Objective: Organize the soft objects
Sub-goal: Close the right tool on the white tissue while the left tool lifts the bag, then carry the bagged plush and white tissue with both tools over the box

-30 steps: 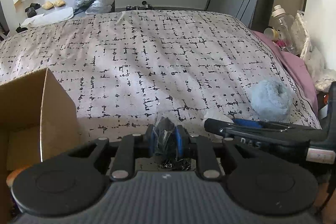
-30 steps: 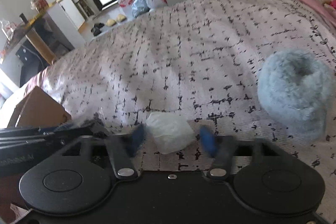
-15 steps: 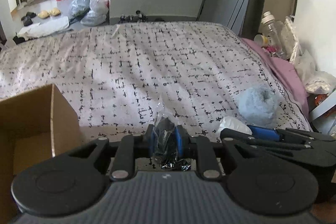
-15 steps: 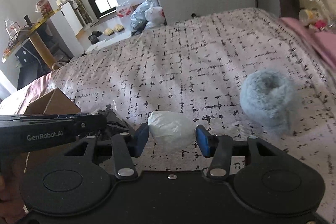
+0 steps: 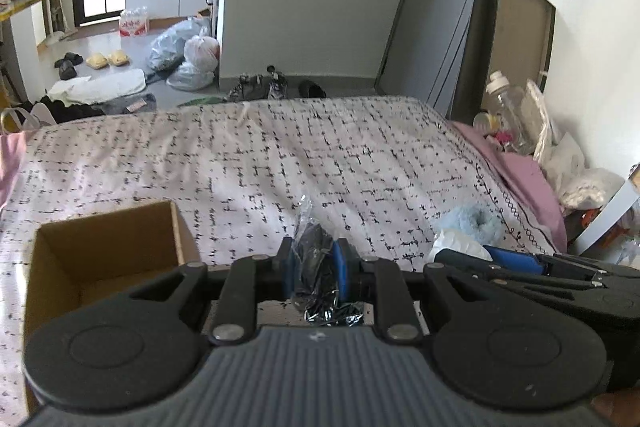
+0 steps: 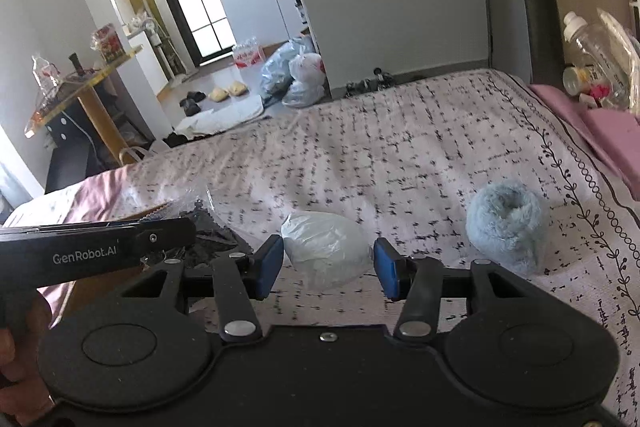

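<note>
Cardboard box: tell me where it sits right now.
In the left wrist view the cardboard box stands open on the patterned bedspread at lower left, beside the left hand-held gripper.

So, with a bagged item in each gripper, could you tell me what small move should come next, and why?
Probably swing the left gripper left and over the open cardboard box, then let go. It is shut on the dark bagged item, and the box sits just beside it on the bed. The right gripper grips the white bagged item and could follow; the blue fluffy roll still lies loose.
</note>
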The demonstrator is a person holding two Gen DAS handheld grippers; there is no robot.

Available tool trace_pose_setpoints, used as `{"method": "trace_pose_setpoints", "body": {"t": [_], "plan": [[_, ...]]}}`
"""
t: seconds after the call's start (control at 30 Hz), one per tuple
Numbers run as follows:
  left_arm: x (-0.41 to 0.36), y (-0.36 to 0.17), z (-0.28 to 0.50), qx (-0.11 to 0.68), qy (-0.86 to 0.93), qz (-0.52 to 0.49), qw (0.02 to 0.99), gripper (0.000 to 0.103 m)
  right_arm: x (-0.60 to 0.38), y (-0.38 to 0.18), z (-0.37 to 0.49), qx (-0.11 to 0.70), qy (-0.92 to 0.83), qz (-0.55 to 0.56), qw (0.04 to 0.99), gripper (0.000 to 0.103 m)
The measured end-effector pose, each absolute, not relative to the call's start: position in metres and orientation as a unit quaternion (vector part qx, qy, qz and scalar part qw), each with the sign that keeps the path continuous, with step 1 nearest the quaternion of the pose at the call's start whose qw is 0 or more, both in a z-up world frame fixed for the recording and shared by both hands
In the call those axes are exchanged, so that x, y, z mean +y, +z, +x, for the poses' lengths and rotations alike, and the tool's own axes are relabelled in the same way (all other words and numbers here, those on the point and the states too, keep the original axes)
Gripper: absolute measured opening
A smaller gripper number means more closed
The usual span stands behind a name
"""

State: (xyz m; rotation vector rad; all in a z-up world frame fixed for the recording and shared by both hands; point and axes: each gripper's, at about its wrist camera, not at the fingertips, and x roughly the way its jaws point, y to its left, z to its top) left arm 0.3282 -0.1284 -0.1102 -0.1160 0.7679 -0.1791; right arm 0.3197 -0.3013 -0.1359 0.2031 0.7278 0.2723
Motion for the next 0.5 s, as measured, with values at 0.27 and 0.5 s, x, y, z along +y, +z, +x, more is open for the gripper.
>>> {"method": "trace_pose_setpoints", "body": {"t": [0.27,0.5], "plan": [[-0.101,-0.096,0.307,0.357,-0.077,-0.064,0.929,0.020,-0.280,-0.119,0.305,0.339,0.145,0.093,0.925,0.049],[-0.071,-0.089,0.290,0.344,-0.069,-0.072,0.934,0.020,-0.259,-0.113,0.294,0.333,0.150,0.083,0.927,0.049]]}}
